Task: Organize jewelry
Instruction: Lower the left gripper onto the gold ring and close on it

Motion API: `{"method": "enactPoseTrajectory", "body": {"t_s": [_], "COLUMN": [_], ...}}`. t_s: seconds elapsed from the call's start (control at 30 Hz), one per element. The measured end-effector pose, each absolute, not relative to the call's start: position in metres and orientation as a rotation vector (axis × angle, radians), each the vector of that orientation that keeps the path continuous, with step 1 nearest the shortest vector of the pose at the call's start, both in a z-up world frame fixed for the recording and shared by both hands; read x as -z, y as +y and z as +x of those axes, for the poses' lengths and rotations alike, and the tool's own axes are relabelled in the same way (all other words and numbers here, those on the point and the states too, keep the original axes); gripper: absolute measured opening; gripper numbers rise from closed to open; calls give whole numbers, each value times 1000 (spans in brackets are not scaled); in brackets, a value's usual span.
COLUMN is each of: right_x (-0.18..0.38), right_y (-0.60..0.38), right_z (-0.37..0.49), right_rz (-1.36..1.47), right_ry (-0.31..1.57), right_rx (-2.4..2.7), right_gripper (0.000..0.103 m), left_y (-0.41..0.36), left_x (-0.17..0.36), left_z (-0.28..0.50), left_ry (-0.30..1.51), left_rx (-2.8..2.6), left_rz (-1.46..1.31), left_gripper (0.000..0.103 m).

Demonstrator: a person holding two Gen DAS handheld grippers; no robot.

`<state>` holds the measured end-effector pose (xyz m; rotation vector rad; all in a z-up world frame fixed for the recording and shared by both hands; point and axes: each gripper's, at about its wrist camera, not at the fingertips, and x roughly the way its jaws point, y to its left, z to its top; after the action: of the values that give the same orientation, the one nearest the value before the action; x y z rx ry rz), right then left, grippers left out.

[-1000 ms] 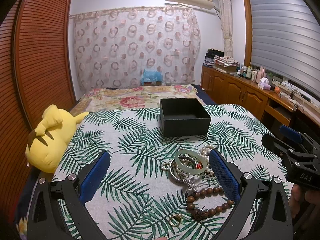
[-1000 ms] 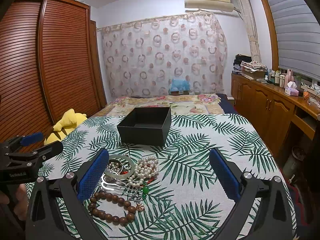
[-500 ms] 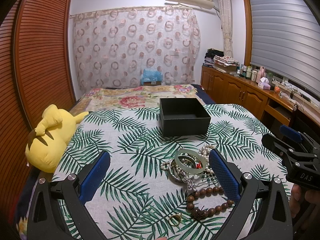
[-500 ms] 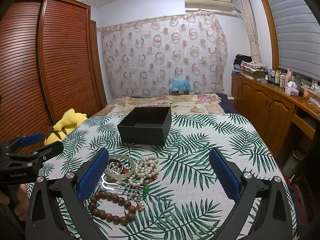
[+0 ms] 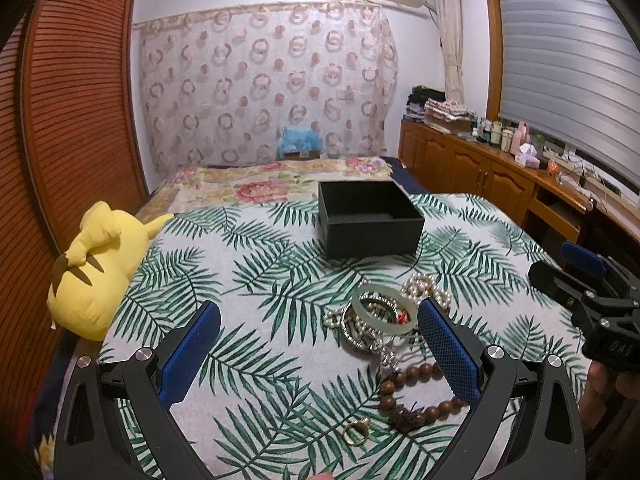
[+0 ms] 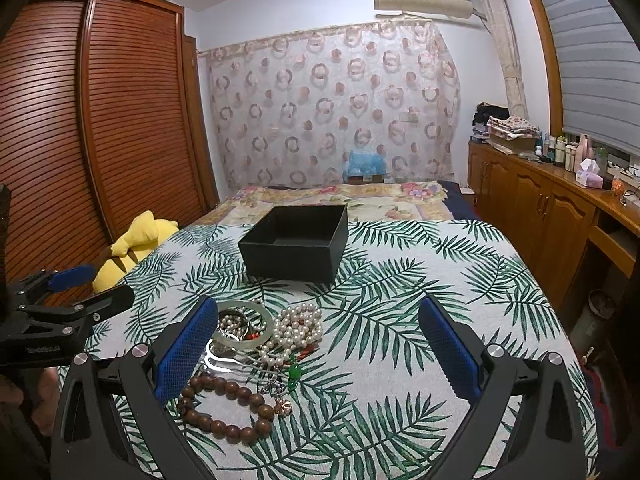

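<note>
A heap of jewelry lies on the leaf-print cloth: a pale green bangle (image 5: 382,307) (image 6: 243,326), pearl strands (image 6: 298,326) (image 5: 428,286), a brown wooden bead bracelet (image 6: 224,408) (image 5: 416,394), a gold ring (image 5: 357,431) and a small green pendant (image 6: 295,372). An open black box (image 5: 370,220) (image 6: 298,242) stands empty behind the heap. My left gripper (image 5: 318,354) is open, low over the cloth, its right finger beside the bangle. My right gripper (image 6: 318,354) is open, its left finger beside the heap. Each gripper shows at the edge of the other's view.
A yellow plush toy (image 5: 94,268) (image 6: 136,246) lies at the table's left edge. A bed (image 5: 276,180) is behind the table, a louvred wardrobe (image 6: 100,140) at left, and wooden cabinets (image 6: 548,216) with bottles at right.
</note>
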<state>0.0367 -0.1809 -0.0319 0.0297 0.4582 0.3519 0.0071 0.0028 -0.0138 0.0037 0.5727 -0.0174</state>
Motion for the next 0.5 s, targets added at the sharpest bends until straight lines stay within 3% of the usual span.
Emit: {"method": "enactPoseTrajectory", "body": {"t_s": [0.3, 0.5], "right_x": [48, 62], "right_y": [-173, -165], "right_z": [40, 41], "right_rz": [-17, -63], "right_ry": [511, 569], "right_rx": [-410, -460], "right_gripper": [100, 86], "left_y": [25, 35], "left_x": [37, 50], "left_z": [6, 3], "left_ry": [658, 705], "left_rx": [37, 65], "left_rz": [-2, -15], "left_gripper": [95, 95]}}
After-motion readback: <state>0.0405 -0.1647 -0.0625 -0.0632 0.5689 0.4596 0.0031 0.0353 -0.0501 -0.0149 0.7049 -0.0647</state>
